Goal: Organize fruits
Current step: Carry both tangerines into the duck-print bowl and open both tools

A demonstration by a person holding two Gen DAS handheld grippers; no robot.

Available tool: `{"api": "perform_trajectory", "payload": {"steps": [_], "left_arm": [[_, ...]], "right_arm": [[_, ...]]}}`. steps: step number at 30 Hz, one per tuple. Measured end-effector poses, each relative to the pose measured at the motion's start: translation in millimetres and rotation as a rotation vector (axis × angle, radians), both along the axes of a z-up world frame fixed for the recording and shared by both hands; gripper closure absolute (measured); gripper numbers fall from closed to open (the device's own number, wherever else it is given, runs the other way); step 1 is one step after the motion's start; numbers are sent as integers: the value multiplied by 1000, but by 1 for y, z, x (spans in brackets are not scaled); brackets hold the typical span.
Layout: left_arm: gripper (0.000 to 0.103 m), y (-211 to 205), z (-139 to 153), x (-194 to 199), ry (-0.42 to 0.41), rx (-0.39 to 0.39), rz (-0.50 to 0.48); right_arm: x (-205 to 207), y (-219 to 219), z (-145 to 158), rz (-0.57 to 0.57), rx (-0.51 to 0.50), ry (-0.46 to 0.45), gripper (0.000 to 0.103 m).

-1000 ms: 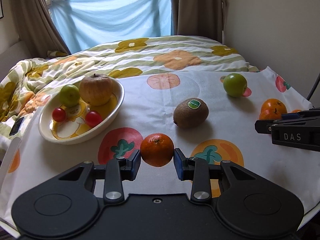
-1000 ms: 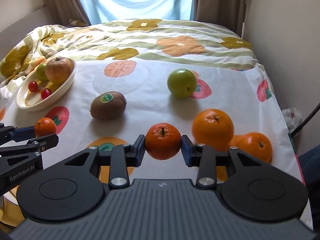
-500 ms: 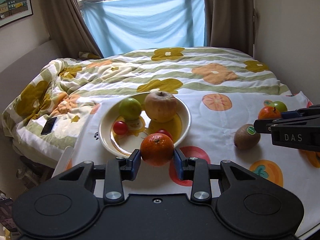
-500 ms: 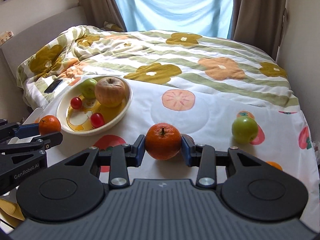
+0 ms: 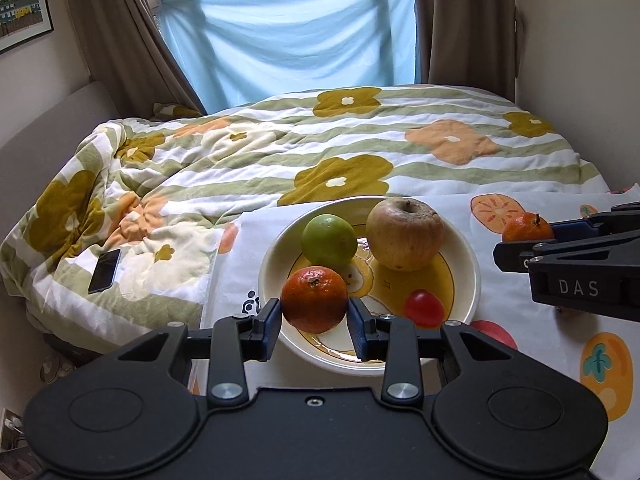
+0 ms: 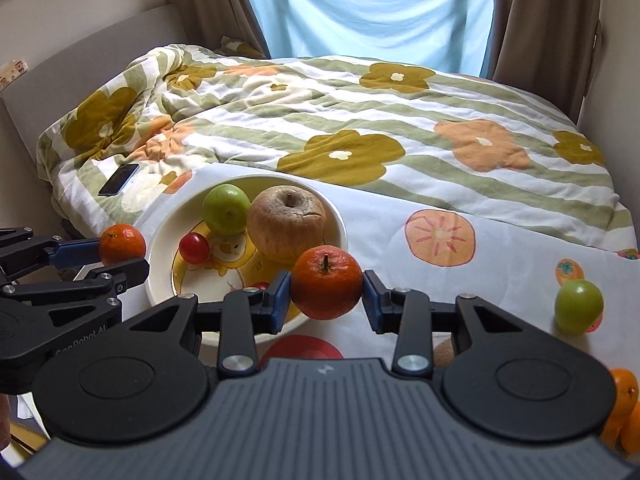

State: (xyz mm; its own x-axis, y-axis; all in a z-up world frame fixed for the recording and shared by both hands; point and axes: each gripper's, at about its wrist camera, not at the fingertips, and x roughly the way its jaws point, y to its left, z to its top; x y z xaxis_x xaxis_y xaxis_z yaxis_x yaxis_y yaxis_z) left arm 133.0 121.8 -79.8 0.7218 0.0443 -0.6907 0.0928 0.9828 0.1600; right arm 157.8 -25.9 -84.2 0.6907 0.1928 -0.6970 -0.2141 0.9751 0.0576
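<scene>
Left gripper [image 5: 314, 318]: fingers clamped on a mandarin [image 5: 314, 299], lower centre, over the bowl [image 5: 470, 276] rim. Right gripper [image 6: 326, 296]: likewise grasping another mandarin [image 6: 326, 282]. Advice: lower each onto bare bowl floor before releasing.

In the left wrist view, the tangerine [image 5: 314, 299] gripped at lower centre covers part of the bowl's [image 5: 466, 276] floor print and the green apple's [image 5: 329, 240] lower edge. The right gripper [image 5: 528, 241] at the right edge is cut off, and only the top of its tangerine [image 5: 527, 227] shows. In the right wrist view, a red cherry tomato [image 6: 262, 285] is mostly hidden behind the finger, a brown fruit [image 6: 443, 354] at lower right peeks out unidentifiable, and the oranges [image 6: 624, 412] are cropped at the lower right edge.
</scene>
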Motion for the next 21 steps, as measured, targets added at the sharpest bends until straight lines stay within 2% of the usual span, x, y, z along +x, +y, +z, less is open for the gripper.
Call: {"api": "perform_trajectory", "payload": {"steps": [12,19,20,21], "left_arm": [[64,17,-43,37,85,25,-125],[62,16,-48,40,112,24,-176],[57,16,-48,40,117,24,-181],[45,16,-47,39,113,24,-187]], "right_arm": [[28,34,-29,-67,-20,65,50],[32,34,-32,-100,-35,73,50],[31,34,-31,-102,-36,73,50],[31,34,-31,-103,-37,73,50]]}}
